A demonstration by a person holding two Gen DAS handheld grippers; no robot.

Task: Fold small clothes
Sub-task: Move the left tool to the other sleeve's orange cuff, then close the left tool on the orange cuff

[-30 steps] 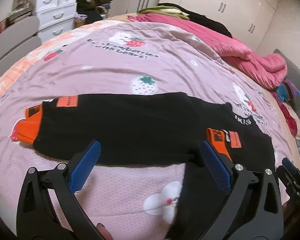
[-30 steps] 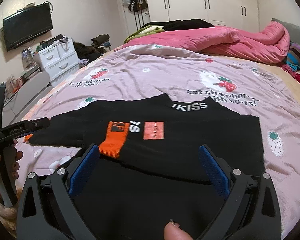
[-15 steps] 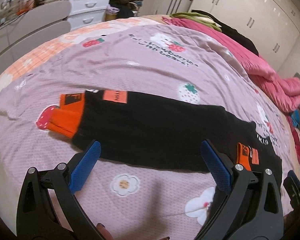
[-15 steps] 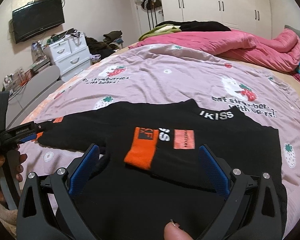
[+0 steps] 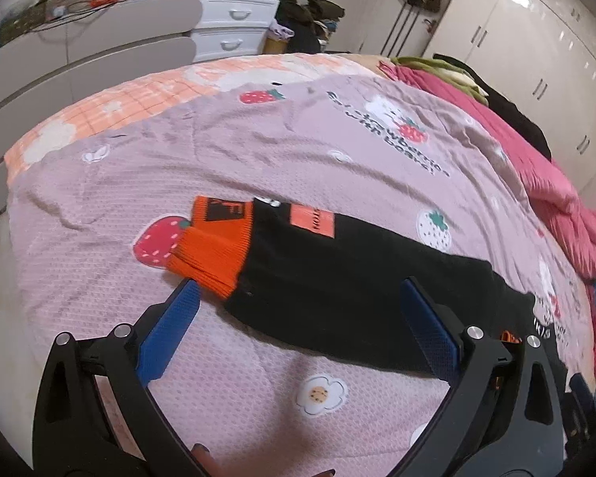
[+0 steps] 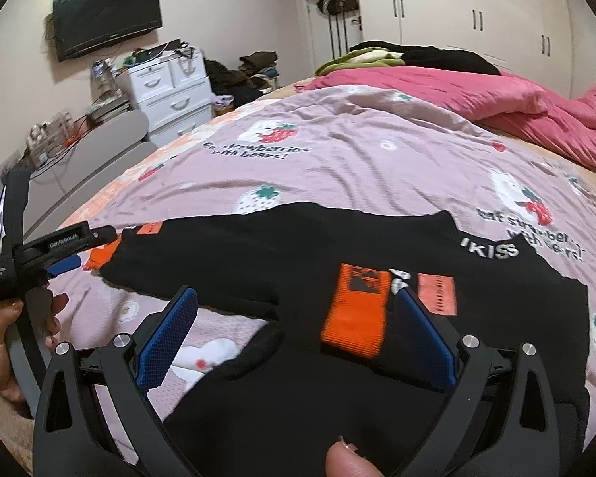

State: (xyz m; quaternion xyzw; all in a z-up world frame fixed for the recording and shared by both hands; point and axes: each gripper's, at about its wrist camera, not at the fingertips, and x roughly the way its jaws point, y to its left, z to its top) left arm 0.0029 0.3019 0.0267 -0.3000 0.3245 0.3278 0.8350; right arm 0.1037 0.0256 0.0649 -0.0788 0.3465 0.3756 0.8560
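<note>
I see the black sweater (image 6: pixel 337 262) lying flat on the bed's pink strawberry-print quilt (image 6: pixel 357 167), its right sleeve folded across the chest with the orange cuff (image 6: pixel 355 314) lying near the collar. My left gripper (image 5: pixel 298 330) hovers with fingers spread wide, empty, just short of the outstretched left sleeve (image 5: pixel 337 278) and its orange cuff (image 5: pixel 214 254). My right gripper (image 6: pixel 294 338) also has its fingers spread over the sweater's body, apparently not touching cloth, though the fisheye makes that uncertain.
</note>
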